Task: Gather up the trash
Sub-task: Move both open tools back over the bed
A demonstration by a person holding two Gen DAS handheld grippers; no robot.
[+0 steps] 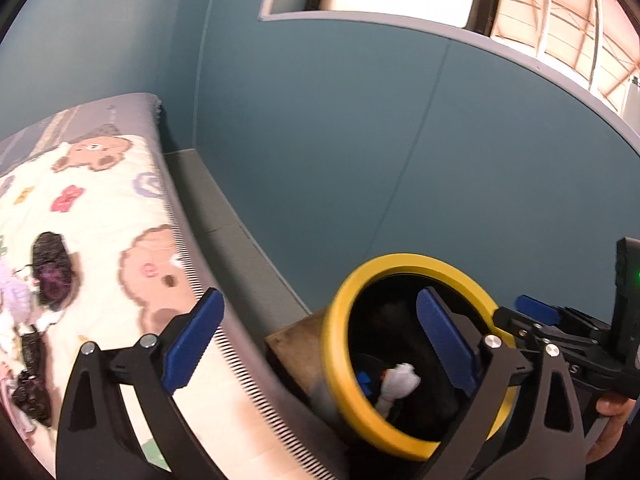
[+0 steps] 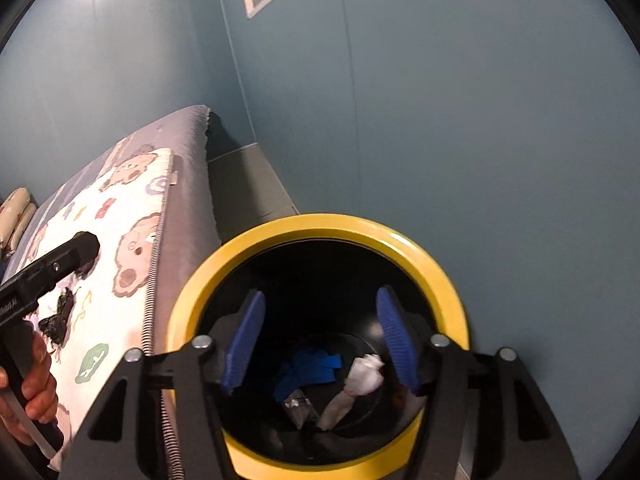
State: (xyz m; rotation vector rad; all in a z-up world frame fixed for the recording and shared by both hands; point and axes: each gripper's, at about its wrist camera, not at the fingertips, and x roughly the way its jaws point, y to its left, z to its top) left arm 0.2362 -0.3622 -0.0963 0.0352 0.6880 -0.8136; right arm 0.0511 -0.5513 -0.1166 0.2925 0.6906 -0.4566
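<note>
Nearest the left wrist camera, the left hand-held gripper [image 1: 316, 344] stands with its blue pads spread wide and nothing between them; its left finger [image 1: 192, 340] hangs over the striped edge of the bed [image 1: 224, 344], its right finger over the mouth of the bin [image 1: 340, 336]. On the bed's bear-patterned blanket [image 1: 120, 208], toward its left side, lie dark crumpled scraps [image 1: 52, 272] beside a pale lilac piece [image 1: 12, 288], with more dark bits nearer the lower left edge of the view. The bed runs along a blue wall [image 1: 320, 140], with a grey ledge [image 1: 224, 220] between them.

To the right of the bed's near corner stands the bin, black inside with a yellow rim. Inside it lies a white crumpled tissue [image 1: 400, 380] next to a scrap of blue.

At the far right of that view, the right hand-held gripper [image 1: 536, 312] reaches to the bin's rim, a hand [image 1: 612, 420] below it.

In the right wrist view, a hand [image 2: 36, 392] at the left edge grips the handle of the left tool above the blanket. The right hand-held gripper [image 2: 320, 344] hovers over the bin's opening, its pads parted and empty. Down on the bin's floor lie a blue glove [image 2: 308, 368], a grey foil scrap [image 2: 298, 406] and the white tissue, which sits toward the right side.
</note>
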